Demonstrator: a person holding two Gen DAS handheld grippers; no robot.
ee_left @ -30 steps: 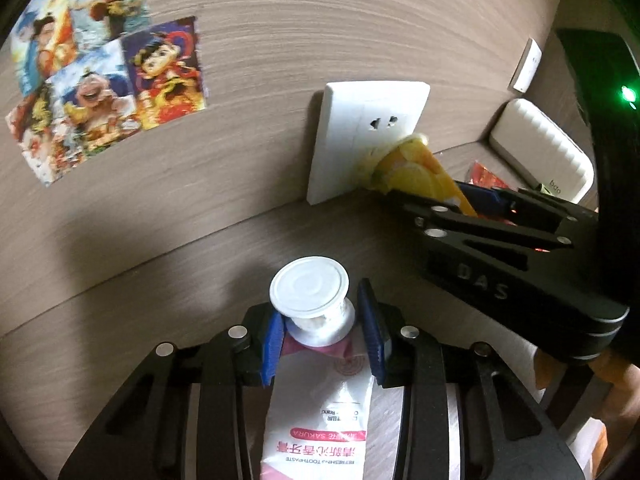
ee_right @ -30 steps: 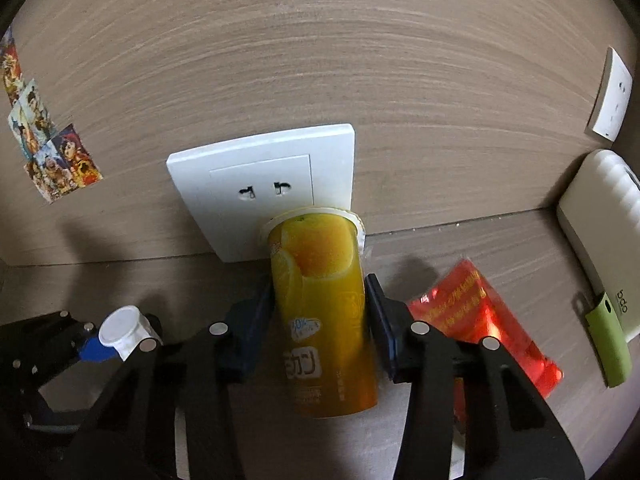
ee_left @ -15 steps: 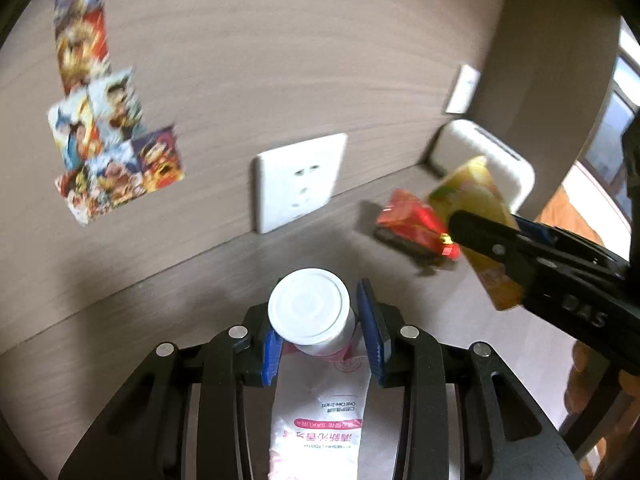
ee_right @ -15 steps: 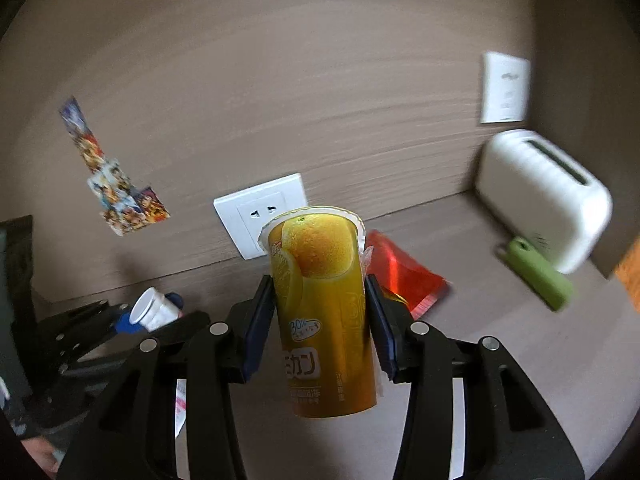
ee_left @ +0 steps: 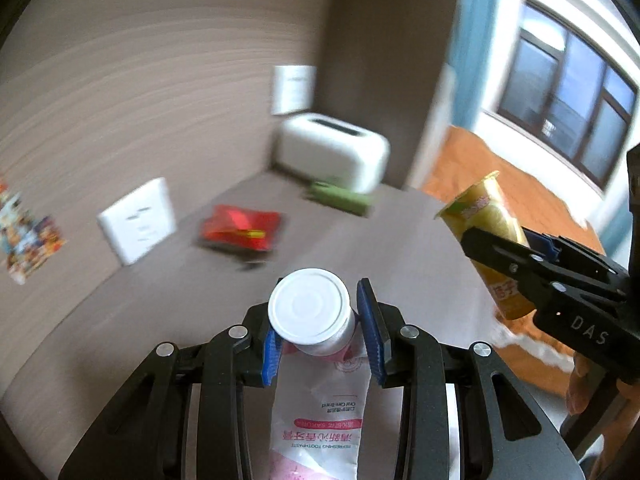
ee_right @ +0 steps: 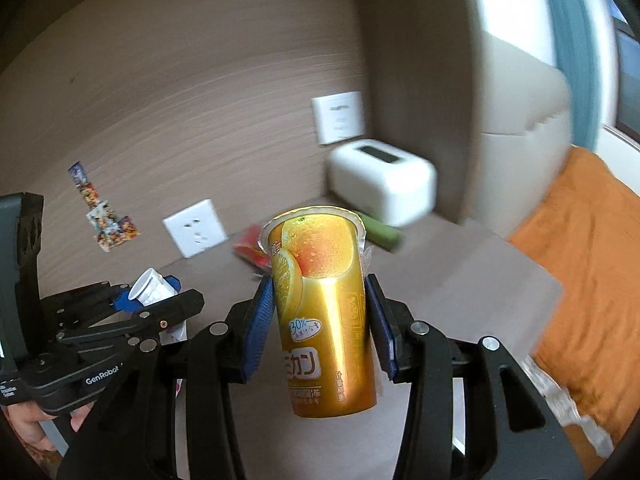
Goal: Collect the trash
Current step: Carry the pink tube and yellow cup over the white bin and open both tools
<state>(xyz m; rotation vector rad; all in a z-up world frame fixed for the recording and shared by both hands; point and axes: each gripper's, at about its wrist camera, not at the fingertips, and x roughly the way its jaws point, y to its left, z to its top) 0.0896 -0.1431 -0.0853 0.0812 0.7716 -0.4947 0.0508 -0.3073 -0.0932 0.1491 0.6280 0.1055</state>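
Two pieces are now lifted off the desk (ee_left: 168, 320): your left gripper (ee_left: 320, 332) grasps the toothpaste tube (ee_left: 316, 364), your right gripper (ee_right: 320, 320) the orange cup (ee_right: 324, 312); the red wrapper (ee_left: 240, 228) remains.

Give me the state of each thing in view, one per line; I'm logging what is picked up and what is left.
left gripper: shut on toothpaste tube
toothpaste tube: held, cap on
right gripper: shut on orange drink cup
orange drink cup: held, lifted off the table
red wrapper: lying on table, not collected
green object: lying by white box, blurred
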